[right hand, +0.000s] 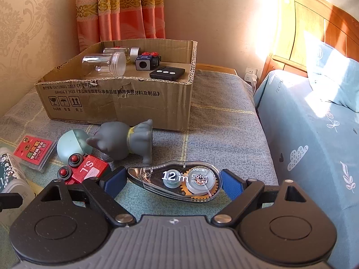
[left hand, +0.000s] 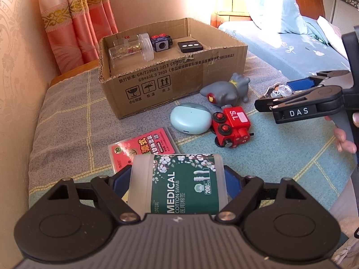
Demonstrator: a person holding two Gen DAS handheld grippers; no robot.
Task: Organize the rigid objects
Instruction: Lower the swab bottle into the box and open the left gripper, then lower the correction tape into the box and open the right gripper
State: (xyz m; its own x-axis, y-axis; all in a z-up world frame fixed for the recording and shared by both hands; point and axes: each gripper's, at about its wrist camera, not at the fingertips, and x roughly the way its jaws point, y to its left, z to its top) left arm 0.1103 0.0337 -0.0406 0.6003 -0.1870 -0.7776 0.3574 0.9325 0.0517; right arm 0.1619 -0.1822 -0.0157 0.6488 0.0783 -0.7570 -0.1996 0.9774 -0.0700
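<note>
Left gripper (left hand: 177, 179): jaws closed on the cotton swab tub (left hand: 179, 183), blue pads against its two ends, green label facing up

Right gripper (right hand: 171, 179): jaws around the correction tape dispenser (right hand: 179, 180), right pad touching its rounded end, left pad just beside the pointed tip; contact on that side cannot be told. Dispenser lies crosswise between the fingers, above the checked blanket (right hand: 224, 116)

Just beyond the left jaws: red card pack (left hand: 143, 148), partly hidden by the tub. Further ahead, teal earbud case (left hand: 190, 117), with the red toy train (left hand: 232, 129) to its right, touching or nearly so. Behind these the grey animal figure (left hand: 226, 89), lying on its side

Farthest: cardboard box (left hand: 175, 78), open top, holding two clear jars (left hand: 132, 49) on their sides, a dark cube toy (left hand: 160, 42), and a flat black device (left hand: 190, 46) with three pale buttons
</note>
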